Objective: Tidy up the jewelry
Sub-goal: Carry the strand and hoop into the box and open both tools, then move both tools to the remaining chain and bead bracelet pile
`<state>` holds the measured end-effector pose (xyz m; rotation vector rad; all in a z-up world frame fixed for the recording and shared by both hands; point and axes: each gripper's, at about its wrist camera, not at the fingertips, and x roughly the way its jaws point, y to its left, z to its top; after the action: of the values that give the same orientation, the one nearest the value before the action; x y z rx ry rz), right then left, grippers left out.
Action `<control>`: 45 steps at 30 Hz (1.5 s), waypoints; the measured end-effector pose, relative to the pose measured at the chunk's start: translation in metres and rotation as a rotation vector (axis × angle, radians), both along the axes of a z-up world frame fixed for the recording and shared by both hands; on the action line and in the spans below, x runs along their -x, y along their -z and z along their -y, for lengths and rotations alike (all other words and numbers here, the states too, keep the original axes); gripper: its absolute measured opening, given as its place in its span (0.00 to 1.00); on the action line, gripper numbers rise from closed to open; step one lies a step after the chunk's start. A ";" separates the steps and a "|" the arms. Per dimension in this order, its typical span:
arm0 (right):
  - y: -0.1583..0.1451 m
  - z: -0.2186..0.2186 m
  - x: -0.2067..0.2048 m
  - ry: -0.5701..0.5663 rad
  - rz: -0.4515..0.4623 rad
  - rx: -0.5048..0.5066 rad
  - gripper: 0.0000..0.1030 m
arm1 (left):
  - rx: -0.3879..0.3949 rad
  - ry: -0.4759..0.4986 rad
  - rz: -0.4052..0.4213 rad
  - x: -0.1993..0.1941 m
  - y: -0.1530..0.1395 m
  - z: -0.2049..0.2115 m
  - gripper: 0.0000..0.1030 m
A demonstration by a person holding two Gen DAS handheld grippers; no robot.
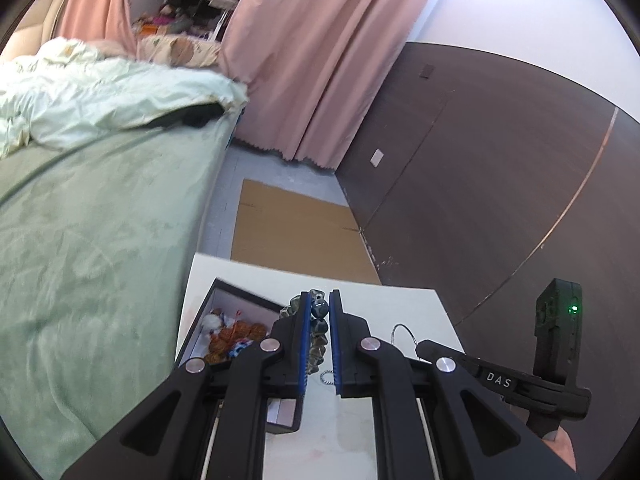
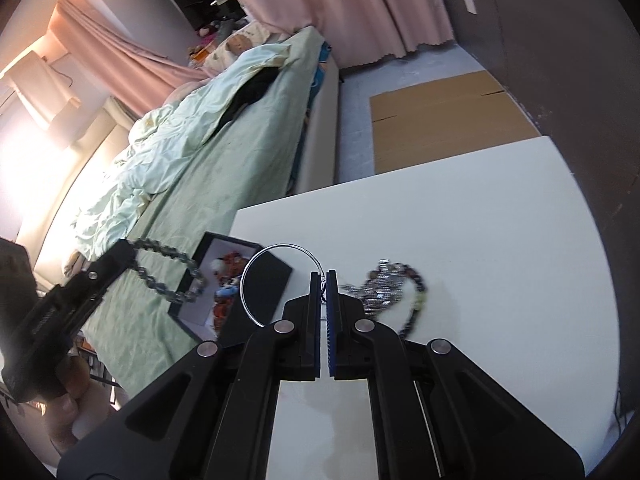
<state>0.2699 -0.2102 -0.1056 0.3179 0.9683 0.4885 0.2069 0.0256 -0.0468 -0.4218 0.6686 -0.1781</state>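
My left gripper (image 1: pixel 321 303) is shut on a bracelet of dark grey beads (image 1: pixel 319 326), held above the white table (image 1: pixel 380 304). From the right wrist view that bracelet (image 2: pixel 172 276) hangs from the left gripper (image 2: pixel 127 254) beside the black jewelry box (image 2: pixel 276 276). The box (image 1: pixel 224 304) holds orange and white trinkets (image 2: pixel 224 280). My right gripper (image 2: pixel 323 276) is shut on a thin silver wire hoop (image 2: pixel 256 276), lifted over the box's edge; the hoop also shows in the left wrist view (image 1: pixel 402 334). A silver chain with dark beads (image 2: pixel 394 284) lies on the table to the right.
A bed with green sheets (image 1: pixel 100 220) runs along the table's left side. Flat cardboard (image 1: pixel 296 232) lies on the floor beyond the table. A dark wood wall (image 1: pixel 480 180) and pink curtains (image 1: pixel 320 60) stand behind.
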 end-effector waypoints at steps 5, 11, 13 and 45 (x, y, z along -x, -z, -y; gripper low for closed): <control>-0.001 -0.016 -0.002 -0.029 0.008 -0.025 0.04 | 0.019 -0.071 -0.053 -0.002 0.008 -0.014 0.53; -0.002 -0.038 0.000 -0.074 0.019 -0.046 0.04 | -0.026 -0.120 -0.003 0.007 0.000 -0.023 0.71; -0.001 -0.043 0.001 -0.086 0.020 -0.048 0.04 | -0.026 -0.132 -0.017 0.007 0.003 -0.026 0.71; -0.008 -0.048 0.005 -0.081 0.049 -0.007 0.86 | -0.063 -0.201 -0.061 0.007 0.012 -0.042 0.90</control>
<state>0.2652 -0.1617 -0.0979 0.2722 0.9344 0.5711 0.2004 0.0674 -0.0583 -0.4322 0.6851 0.0461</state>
